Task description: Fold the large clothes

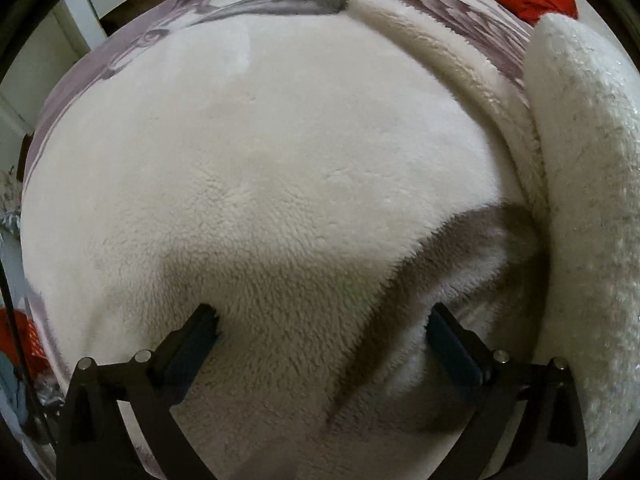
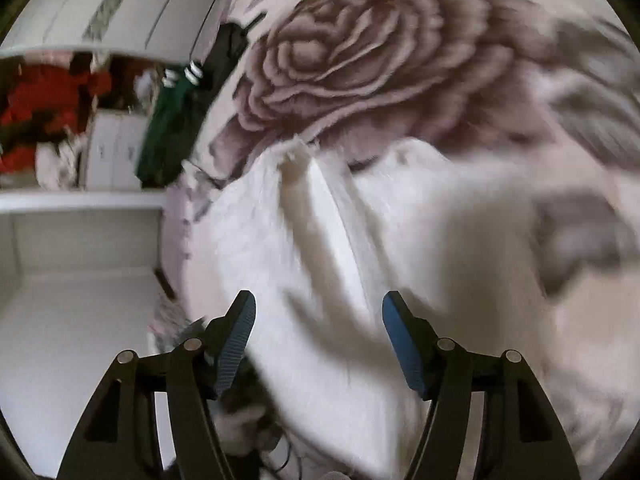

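Over the rose blanket, my left gripper (image 1: 322, 320) and right gripper (image 2: 319, 316) hang wide apart, empty, above the soft, thick white fleece (image 1: 256, 184). I should pinch its edge.

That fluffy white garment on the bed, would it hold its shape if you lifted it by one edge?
Probably not. The fluffy white garment already sags into soft folds, so it would likely droop. Its thick pile suggests bulk without much weight, and the open left gripper should bite it easily.
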### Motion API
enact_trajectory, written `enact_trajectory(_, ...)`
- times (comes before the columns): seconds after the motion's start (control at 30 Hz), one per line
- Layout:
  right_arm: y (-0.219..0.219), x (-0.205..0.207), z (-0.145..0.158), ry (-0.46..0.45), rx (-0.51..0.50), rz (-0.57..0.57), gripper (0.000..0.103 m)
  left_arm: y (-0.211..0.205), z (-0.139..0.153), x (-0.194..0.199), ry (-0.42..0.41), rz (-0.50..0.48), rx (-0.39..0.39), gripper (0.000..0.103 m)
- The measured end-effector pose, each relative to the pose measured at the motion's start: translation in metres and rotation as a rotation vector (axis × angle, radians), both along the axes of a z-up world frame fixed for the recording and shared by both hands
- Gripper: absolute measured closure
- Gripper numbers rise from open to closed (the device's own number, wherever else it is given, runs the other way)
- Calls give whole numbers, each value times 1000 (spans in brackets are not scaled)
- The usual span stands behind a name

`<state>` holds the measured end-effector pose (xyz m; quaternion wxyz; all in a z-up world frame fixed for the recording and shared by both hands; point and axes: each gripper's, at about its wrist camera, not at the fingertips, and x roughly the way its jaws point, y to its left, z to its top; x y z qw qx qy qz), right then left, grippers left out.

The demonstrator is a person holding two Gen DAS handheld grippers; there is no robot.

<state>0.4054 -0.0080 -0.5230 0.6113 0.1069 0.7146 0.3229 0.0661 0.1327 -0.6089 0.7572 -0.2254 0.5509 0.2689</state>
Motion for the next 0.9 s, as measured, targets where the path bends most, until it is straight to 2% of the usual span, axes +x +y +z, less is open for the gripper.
enact_trajectory(0.07, 18, -21, -29, 67, 3, 29, 35, 3, 3, 4, 41, -20, -24, 0)
enact_trajectory(0.13, 11, -36, -40, 73, -37, 12, 39, 8, 12, 7, 67, -10, -61, 0)
enact_trajectory(0.17, 12, -40, -35, 62, -41, -7, 56, 11, 20, 7, 75, 5, -75, 0)
enact_trajectory(0.2, 10, -52, -29, 65, -46, -8, 64, 14, 31, 6, 81, 22, -75, 0)
enact_trajectory(0.23, 8, -55, -23, 66, -44, -22, 77, 16, 41, 5, 76, 33, -69, 0)
enact_trajectory(0.27, -3, -61, -9, 69, -26, -59, 81, 17, 56, 5, 65, 35, -54, 0)
enact_trajectory(0.33, -21, -72, 6, 63, 1, -129, 84, 15, 85, 8, 50, 20, -17, 0)
enact_trajectory(0.47, -83, -92, 53, 66, 31, -346, 87, -4, 142, 30, 6, -70, 15, 0)
enact_trajectory(0.57, -115, -98, 60, 99, 82, -442, 87, -32, 162, 54, -20, -143, 12, 0)
enact_trajectory(0.67, -150, -101, 57, 105, 85, -490, 87, -55, 161, 84, 3, -222, -10, 0)
enact_trajectory(0.77, -184, -100, 56, 109, 78, -522, 88, -84, 148, 113, 52, -302, 8, 0)
enact_trajectory(0.9, -210, -86, 52, 82, 41, -551, 88, -112, 144, 136, 55, -378, 11, 0)
